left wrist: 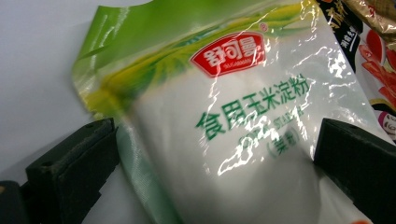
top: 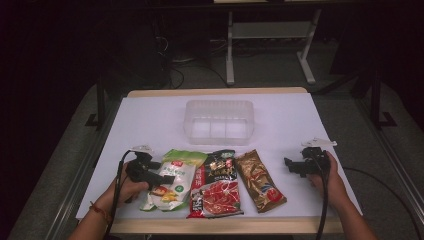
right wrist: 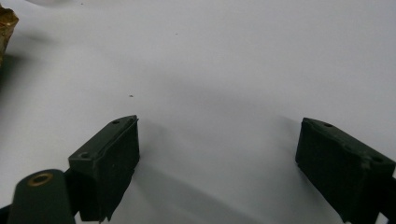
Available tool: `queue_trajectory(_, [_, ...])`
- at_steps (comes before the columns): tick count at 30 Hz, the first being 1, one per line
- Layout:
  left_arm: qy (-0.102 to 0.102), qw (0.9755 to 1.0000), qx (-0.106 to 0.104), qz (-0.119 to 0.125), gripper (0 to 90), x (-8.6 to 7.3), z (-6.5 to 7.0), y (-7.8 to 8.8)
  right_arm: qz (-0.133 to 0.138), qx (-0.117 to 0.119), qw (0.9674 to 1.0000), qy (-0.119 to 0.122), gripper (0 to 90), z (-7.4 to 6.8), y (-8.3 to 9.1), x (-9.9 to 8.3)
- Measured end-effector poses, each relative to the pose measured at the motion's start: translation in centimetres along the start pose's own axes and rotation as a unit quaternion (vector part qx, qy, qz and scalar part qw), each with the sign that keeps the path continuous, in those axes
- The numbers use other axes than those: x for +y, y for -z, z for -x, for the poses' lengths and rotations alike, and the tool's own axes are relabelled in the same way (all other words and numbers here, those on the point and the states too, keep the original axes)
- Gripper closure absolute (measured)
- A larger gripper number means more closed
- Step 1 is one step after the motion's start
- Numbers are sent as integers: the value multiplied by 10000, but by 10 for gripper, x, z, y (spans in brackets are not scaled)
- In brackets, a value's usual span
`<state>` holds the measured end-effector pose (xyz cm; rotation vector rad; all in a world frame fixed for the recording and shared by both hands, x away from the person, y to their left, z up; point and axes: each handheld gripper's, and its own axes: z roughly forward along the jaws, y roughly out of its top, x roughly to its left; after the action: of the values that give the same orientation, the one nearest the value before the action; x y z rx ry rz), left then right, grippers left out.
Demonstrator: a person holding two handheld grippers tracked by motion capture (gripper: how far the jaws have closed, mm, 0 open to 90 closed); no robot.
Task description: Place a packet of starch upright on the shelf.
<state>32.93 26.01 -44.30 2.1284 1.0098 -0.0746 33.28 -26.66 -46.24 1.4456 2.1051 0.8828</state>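
Left gripper view puts us right on top of the green-and-white starch bag [left wrist: 224, 126], lying flat on the white table [left wrist: 37, 60], its glossy face between the two black jaws. The left gripper [left wrist: 215, 163] is spread wide, one jaw on each side of the bag, and I see a gap at each pad, so nothing is pinched. At the right edge of that view sits the black-and-red packet [left wrist: 373, 60].

From the high view, the starch bag [top: 172, 180] lies at the left end of a row along the near edge of the table [top: 150, 120], with the left gripper [top: 167, 178] over its left half and the left hand [top: 125, 190] behind it. The black-and-red packet [top: 217, 185] lies just beside it, overlapping its edge, then the golden-brown packet [top: 260, 180]. Behind the row stands a clear plastic bin [top: 218, 121].

Over on the right, the right gripper [top: 289, 165] hangs near the golden-brown packet without touching it, held by the right hand [top: 327, 175]. In the right gripper view its jaws stand wide apart [right wrist: 217, 154] over bare table.
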Motion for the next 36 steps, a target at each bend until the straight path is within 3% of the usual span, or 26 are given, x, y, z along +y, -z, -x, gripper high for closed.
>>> queue_trajectory(5, [-105, 9995, 230, -203, 0, 7, 7, -6, 0, -3, 10000, 7, 125, 0, 0, 0])
queue_trajectory(9, [-275, 9974, 463, -480, 29, 13, 17, -11, 4, -8, 10000, 10, 125, 0, 0, 0])
queue_trajectory(17, [-309, 9971, 514, -458, 258, 11, 21, -6, 6, -13, 10000, 17, 125, 0, 0, 0])
queue_trajectory(20, [-223, 9984, 379, -348, 372, 10, 18, -3, 13, -22, 10000, 31, 125, -1, 0, 0])
queue_trajectory(23, [-64, 9998, 53, -156, 528, 8, 12, 2, 15, -29, 10000, 34, 125, -1, 0, 0])
queue_trajectory(27, [-77, 9997, -241, 75, 694, 6, 11, 9, 21, -37, 10000, 34, 127, -1, 0, 0])
queue_trajectory(33, [-284, 9988, -247, 318, 760, 5, 17, 17, 28, -51, 10000, 49, 127, -2, 1, 0])
queue_trajectory(36, [-427, 9973, -28, 597, 769, 6, 22, 28, 34, -78, 9999, 84, 127, -2, 1, 0])
